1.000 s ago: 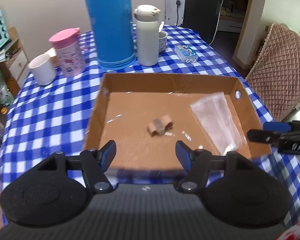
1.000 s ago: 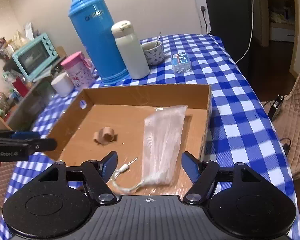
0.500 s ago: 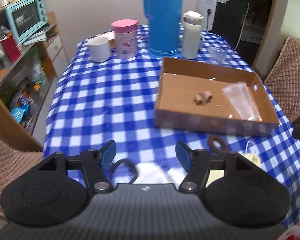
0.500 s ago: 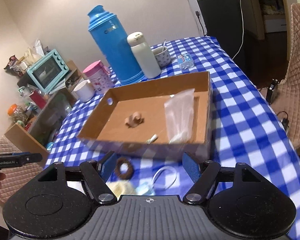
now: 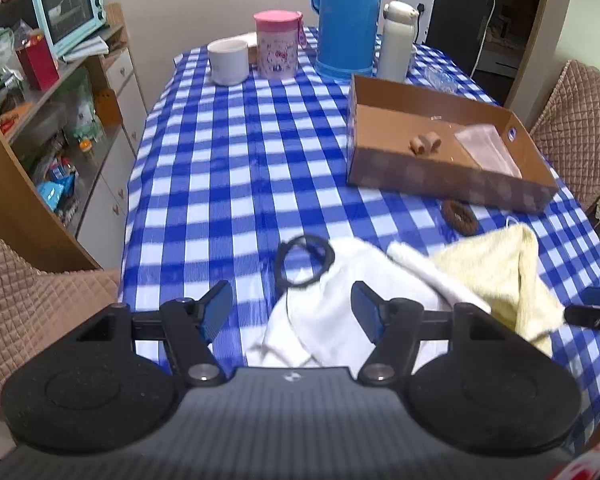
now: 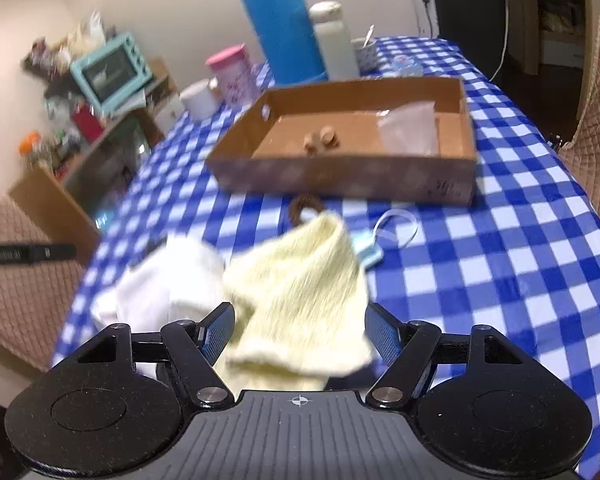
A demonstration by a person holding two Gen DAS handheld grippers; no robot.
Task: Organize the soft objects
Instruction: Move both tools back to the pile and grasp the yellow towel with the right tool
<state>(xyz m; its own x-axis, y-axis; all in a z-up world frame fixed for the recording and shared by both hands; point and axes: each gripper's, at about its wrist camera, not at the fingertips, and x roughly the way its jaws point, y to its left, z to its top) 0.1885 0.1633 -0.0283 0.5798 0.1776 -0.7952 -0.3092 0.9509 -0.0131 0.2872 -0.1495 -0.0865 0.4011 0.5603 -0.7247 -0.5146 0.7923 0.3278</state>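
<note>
A white cloth [image 5: 332, 300] and a pale yellow towel [image 5: 500, 272] lie at the table's near edge; a thin black hair band [image 5: 304, 260] rests on the white cloth. A brown scrunchie [image 5: 459, 216] lies in front of a cardboard tray [image 5: 440, 178] that holds a tan hair tie [image 5: 425, 142] and a clear plastic bag [image 5: 488, 150]. My left gripper [image 5: 292, 312] is open above the white cloth. My right gripper [image 6: 300, 330] is open above the yellow towel [image 6: 300, 280]; the white cloth [image 6: 168, 284] lies to its left. A face mask [image 6: 370, 250] peeks out beside the towel.
At the table's far end stand a blue thermos [image 5: 346, 20], a white flask [image 5: 396, 42], a pink cup [image 5: 277, 44] and a white mug [image 5: 229, 61]. Quilted chairs [image 5: 572, 128] flank the table. A shelf with a teal oven [image 5: 68, 4] stands left.
Both grippers have drawn back from over the tray to the table's near edge. The cloths, hair band and scrunchie have come into view. Both stay open.
</note>
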